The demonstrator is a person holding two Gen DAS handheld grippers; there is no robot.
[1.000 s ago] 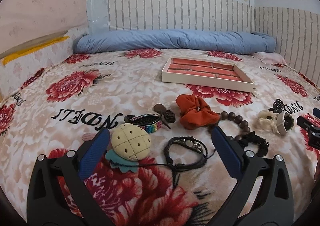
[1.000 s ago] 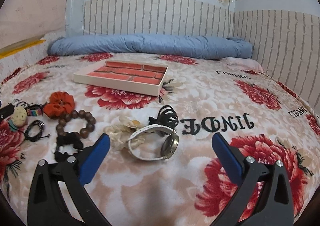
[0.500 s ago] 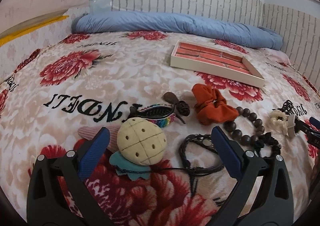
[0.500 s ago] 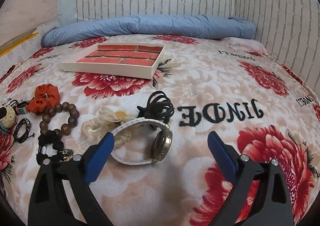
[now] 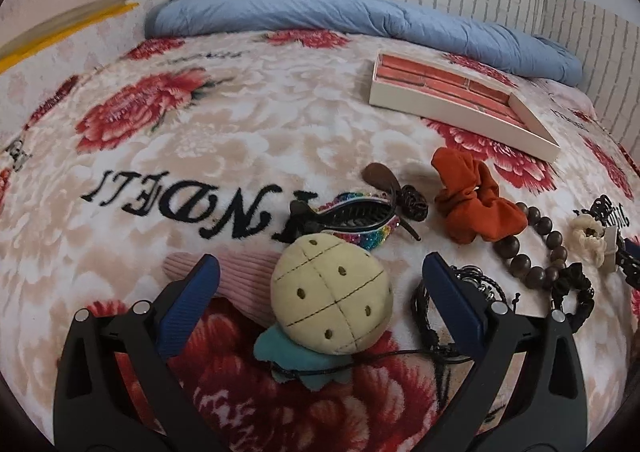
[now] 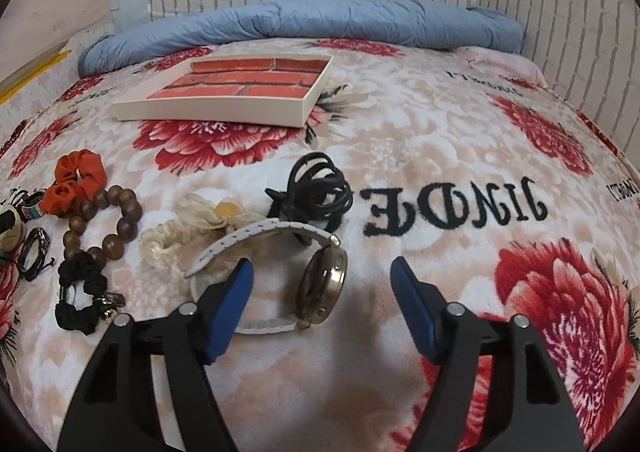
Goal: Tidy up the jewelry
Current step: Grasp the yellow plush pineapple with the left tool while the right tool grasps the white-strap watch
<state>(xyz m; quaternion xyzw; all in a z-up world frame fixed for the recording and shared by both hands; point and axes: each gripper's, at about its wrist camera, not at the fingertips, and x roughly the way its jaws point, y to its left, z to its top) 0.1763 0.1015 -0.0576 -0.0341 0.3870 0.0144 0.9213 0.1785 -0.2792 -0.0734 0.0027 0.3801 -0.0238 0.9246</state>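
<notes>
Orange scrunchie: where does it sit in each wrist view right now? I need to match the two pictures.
Left wrist: orange scrunchie right of centre, just left of the wooden bead bracelet.
Right wrist: orange scrunchie at far left, above the same bracelet.
Shared landmark: cream tray behind it.

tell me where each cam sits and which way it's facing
Left wrist: rides on the left gripper, angled down at the bed; its open blue fingers straddle the cream plush ball.
Right wrist: rides on the right gripper, angled down at the watch; its jaws have just been closing, the watch face between them, untouched.
Shared: brick-lined tray, orange scrunchie, wooden bead bracelet, blue quilt.
</notes>
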